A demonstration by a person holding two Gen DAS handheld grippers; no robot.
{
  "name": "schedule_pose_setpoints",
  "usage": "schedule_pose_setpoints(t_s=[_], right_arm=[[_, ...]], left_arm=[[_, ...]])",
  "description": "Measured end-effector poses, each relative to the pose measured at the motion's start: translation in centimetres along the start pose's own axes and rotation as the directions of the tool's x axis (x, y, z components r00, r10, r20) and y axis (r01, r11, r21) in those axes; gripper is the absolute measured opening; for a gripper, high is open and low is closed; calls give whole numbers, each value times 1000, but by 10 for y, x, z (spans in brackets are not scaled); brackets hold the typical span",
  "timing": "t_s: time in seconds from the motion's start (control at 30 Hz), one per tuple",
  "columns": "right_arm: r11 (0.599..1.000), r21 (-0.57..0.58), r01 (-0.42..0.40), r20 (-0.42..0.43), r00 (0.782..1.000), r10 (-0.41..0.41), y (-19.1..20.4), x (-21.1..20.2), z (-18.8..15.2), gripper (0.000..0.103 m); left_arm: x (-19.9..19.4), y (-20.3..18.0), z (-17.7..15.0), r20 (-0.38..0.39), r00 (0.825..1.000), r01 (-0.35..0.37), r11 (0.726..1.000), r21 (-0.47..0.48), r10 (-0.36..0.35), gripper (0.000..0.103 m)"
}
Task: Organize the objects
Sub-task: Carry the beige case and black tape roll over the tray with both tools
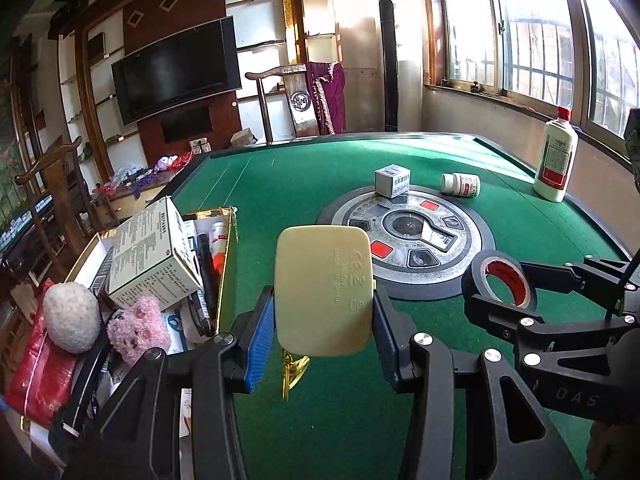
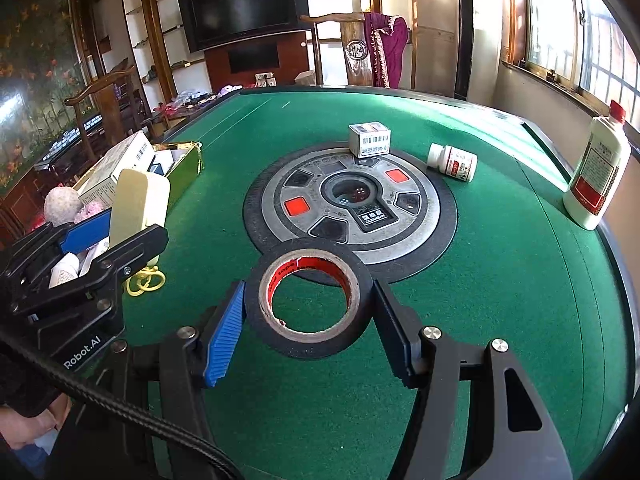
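Note:
My left gripper (image 1: 323,296) is shut on a flat cream-coloured case (image 1: 324,280), held upright above the green felt. A yellow key ring (image 1: 294,372) dangles under the case. In the right wrist view the same case (image 2: 138,200) and left gripper (image 2: 136,224) sit at the left, with the ring (image 2: 146,280) hanging near the felt. My right gripper (image 2: 308,300) is shut on a roll of black tape (image 2: 320,346) with a red-printed core, one pad on each side. From the left wrist view, the tape (image 1: 476,272) and right gripper (image 1: 498,286) are at the right.
A gold-edged box (image 1: 226,264) at the table's left holds a carton, a pink plush, a grey ball and several other items. On the felt are a small white box (image 2: 369,139), a lying pill bottle (image 2: 452,162) and a red-capped white bottle (image 2: 596,172). A round control panel (image 2: 348,200) fills the table's middle.

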State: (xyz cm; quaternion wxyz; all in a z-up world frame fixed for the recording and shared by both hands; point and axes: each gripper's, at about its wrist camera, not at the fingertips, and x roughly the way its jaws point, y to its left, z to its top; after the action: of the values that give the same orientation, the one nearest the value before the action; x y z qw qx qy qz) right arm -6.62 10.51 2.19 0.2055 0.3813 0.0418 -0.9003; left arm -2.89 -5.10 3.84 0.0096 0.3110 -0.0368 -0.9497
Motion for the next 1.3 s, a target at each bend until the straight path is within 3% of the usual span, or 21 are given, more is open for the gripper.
schedule_pose_setpoints(t_s=[0.33,0.73,1.1,1.3], right_arm=[[999,-29,-15,8,1000,15,25,-4,5,62],[986,-149,-79,32,996,84,99,-6,29,62],[935,-293,-198,-19,979,201,190,9,20,62],[919,-325,-223,-71,975,212,209,26,9,62]], left_arm=[[-19,19,-5,38,999,1,999,-34,1,40],[-45,95,-18,58,997,-48,983,-176,59,40],[-23,169,-40,-33,991,-136,938,-319,133,40],[-9,189,-49,-72,991,-133,927,-350,114,40]])
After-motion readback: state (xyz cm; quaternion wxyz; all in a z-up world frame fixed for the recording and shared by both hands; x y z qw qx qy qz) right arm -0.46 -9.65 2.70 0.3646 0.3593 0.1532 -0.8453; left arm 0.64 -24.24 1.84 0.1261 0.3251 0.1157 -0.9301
